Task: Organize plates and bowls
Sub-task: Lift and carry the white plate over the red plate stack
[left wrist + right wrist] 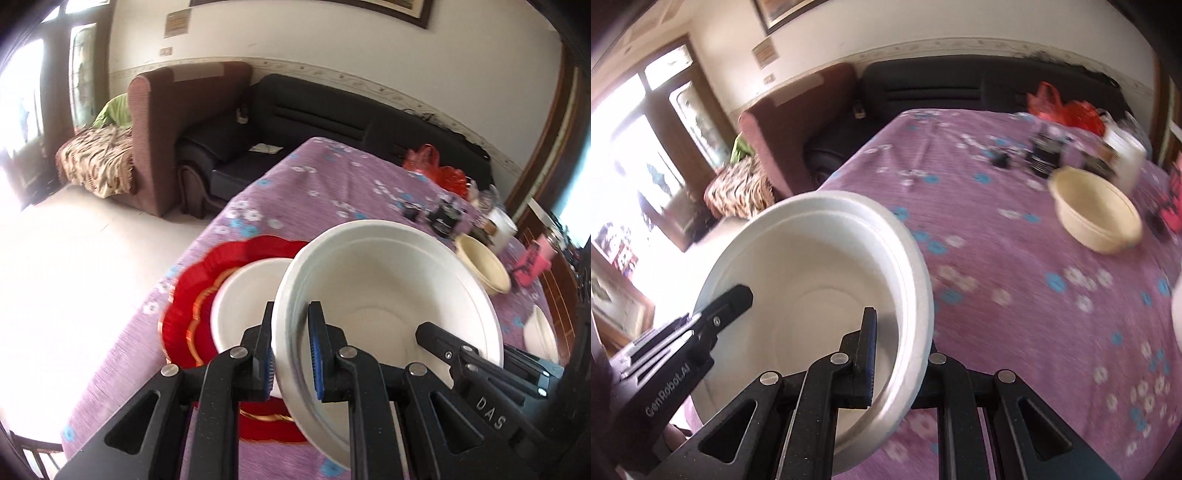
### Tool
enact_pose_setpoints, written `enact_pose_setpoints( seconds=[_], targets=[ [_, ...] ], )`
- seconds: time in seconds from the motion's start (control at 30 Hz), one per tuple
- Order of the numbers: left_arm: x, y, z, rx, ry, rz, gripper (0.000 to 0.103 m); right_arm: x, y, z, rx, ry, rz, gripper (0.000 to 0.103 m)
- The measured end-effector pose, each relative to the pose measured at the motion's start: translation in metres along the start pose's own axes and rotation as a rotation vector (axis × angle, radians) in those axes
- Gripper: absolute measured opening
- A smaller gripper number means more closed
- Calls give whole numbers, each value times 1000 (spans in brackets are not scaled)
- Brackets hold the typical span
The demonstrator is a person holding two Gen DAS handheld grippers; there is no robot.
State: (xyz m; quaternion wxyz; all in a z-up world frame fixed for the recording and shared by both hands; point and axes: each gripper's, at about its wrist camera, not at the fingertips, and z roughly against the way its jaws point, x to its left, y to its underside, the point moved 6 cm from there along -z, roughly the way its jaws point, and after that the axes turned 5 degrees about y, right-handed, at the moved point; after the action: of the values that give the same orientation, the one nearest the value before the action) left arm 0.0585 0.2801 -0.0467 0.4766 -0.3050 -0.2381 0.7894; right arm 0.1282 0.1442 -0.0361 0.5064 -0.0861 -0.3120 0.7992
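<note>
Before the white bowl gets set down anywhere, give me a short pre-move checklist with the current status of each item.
1. Left gripper clamped on the white bowl rim: ok.
2. Right gripper clamped on the opposite rim: ok.
3. Bowl level: not ok, it tilts in both views.
4. Held bowl holds nothing: ok.
5. Stacking target present, a second white bowl on the red plate: ok.
6. Cream bowl away from the held bowl: ok.
</note>
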Motion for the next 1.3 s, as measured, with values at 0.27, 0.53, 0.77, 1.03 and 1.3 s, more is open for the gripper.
enact_pose_setpoints(
  seconds=[0.27, 0.53, 0.77, 1.03, 1.3],
  targets=[
    [46, -11, -36, 48, -57, 42, 19, 39, -17, -53, 43, 35, 54, 13],
    [54, -10, -54, 64, -72, 37, 20, 42, -19, -76, 61, 43, 58, 13],
    [57, -9, -57, 73, -71, 60, 21, 47, -17, -75, 42, 43, 76, 14],
    [58, -9, -49, 63, -66, 68, 24, 49, -16, -72, 32, -7, 54, 39],
    [53, -9, -39, 61, -33, 75, 24, 52, -16, -65, 14, 4, 70, 60]
  ],
)
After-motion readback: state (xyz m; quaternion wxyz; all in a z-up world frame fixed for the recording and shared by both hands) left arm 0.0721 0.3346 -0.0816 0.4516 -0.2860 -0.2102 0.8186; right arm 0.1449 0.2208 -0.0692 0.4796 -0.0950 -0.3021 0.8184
